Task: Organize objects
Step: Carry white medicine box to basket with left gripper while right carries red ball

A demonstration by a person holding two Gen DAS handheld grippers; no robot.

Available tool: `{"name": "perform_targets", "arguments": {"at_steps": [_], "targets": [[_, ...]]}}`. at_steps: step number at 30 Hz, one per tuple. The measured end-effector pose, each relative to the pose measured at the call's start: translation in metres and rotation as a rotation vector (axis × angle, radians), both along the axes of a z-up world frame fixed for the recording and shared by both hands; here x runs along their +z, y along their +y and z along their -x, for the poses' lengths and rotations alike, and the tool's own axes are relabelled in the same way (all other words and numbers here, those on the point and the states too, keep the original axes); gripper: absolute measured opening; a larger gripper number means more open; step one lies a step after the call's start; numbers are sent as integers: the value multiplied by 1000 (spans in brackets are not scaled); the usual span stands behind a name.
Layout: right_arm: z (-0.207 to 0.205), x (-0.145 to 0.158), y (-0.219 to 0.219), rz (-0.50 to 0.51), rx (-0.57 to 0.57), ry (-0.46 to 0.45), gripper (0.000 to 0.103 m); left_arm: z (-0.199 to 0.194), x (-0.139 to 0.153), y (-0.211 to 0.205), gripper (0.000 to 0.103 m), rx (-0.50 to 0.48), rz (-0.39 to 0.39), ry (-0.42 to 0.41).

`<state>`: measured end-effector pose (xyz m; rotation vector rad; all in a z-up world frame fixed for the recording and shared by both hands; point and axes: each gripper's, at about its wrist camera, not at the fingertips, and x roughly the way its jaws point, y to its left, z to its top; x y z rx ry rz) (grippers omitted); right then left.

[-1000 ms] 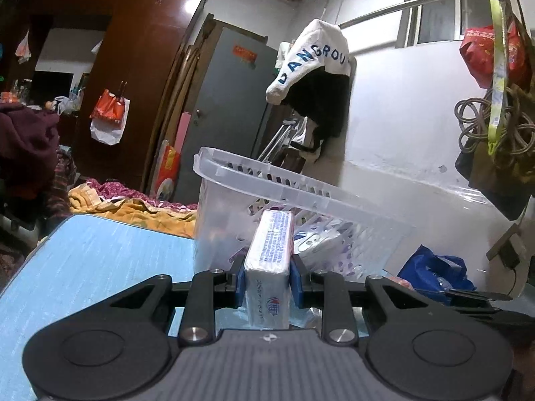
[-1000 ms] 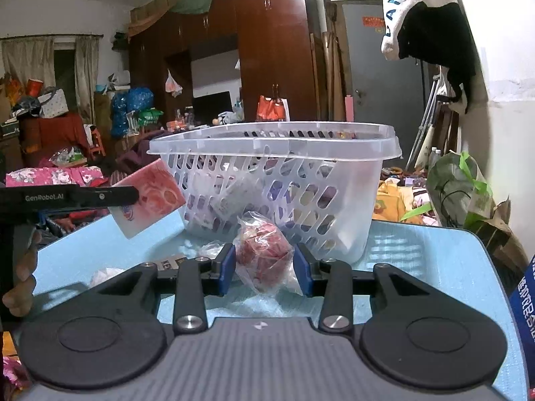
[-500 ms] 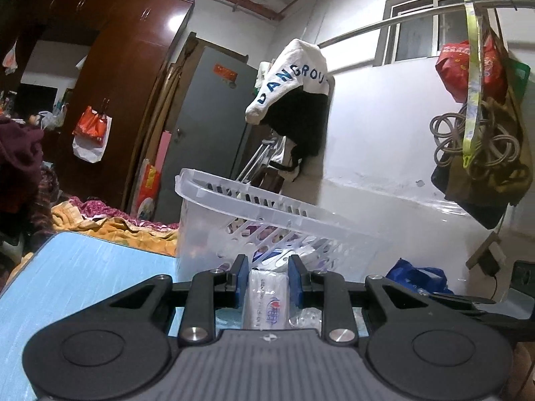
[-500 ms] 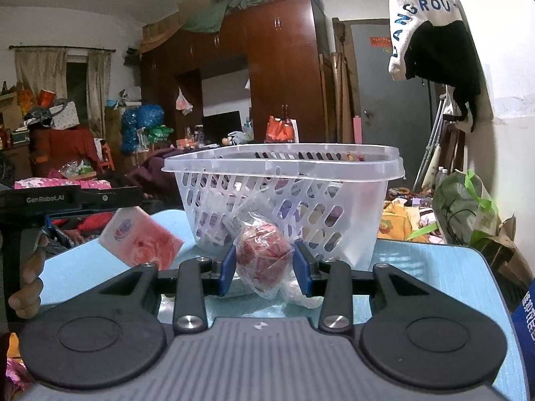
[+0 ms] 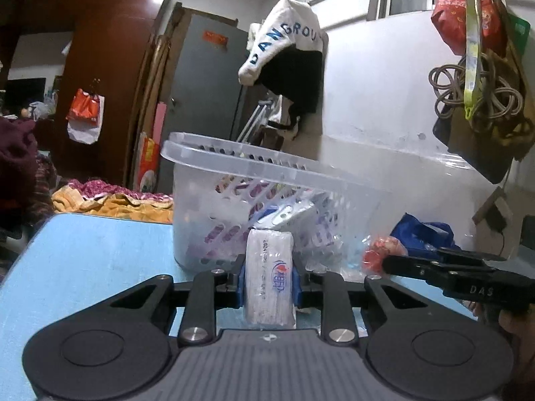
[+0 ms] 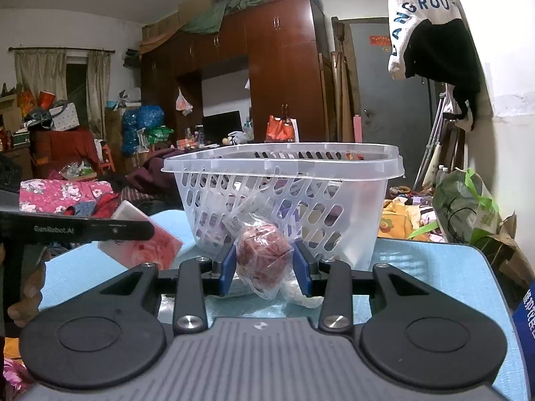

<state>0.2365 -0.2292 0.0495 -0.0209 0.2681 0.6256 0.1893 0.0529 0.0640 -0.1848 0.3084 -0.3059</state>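
Observation:
My left gripper (image 5: 268, 280) is shut on a white tissue pack (image 5: 270, 277), held upright just in front of the clear plastic basket (image 5: 254, 163). In the right wrist view that pack shows its pink face (image 6: 143, 237) behind the left gripper's black finger (image 6: 100, 230). My right gripper (image 6: 264, 269) is shut on a red item in a clear bag (image 6: 264, 254), close to the basket's slotted wall (image 6: 284, 163). The same bagged item (image 5: 381, 254) shows at the right of the left wrist view. Several packets lie inside the basket.
The basket stands on a light blue table (image 5: 83, 250) whose right edge (image 6: 495, 284) is close. A person's hand (image 6: 30, 287) grips the left tool. A cap (image 5: 284, 43) and bags (image 5: 474, 33) hang on the white wall. Cluttered furniture fills the room behind.
The left gripper with the tissue pack has sunk from mid-basket height to near the table and rolled slightly. The right gripper and its bagged item have stayed put.

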Motion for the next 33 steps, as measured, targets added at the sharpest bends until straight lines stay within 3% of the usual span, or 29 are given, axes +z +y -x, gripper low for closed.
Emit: {"name": "perform_targets", "arguments": {"at_steps": [4, 7, 11, 15, 16, 17, 18, 20, 22, 23, 26, 30, 33], "targets": [[8, 3, -1, 2, -3, -39, 41, 15, 12, 4, 28, 5, 28, -67], [25, 21, -1, -38, 11, -119, 41, 17, 41, 7, 28, -21, 72, -120], [12, 74, 12, -4, -50, -202, 41, -17, 93, 1, 28, -17, 119, -126], [-37, 108, 25, 42, -93, -134, 43, -69, 118, -7, 30, 25, 154, -81], [-48, 108, 27, 54, -104, -115, 46, -78, 115, -7, 43, 52, 163, -71], [-57, 108, 30, 71, -116, -94, 61, -88, 112, -7, 57, 76, 164, -54], [-64, 106, 33, 81, -137, -78, 81, -99, 109, -8, 80, 105, 156, -26], [-66, 102, 36, 107, -169, -73, 92, -105, 102, -7, 81, 148, 127, 16], [-49, 98, 28, 101, -178, -98, 94, -88, 98, -7, 81, 127, 99, -25], [-36, 97, 21, 75, -162, -117, 103, -74, 97, -7, 81, 121, 80, -47], [3, 87, -5, -15, -100, -140, 103, -29, 84, -16, 86, 122, -12, -63], [10, 53, -11, 55, -113, -32, 103, 11, 38, -51, 87, 88, -192, 24], [-13, 29, -9, 104, -177, 104, 103, 17, 8, -74, 87, 58, -253, 77]]}}
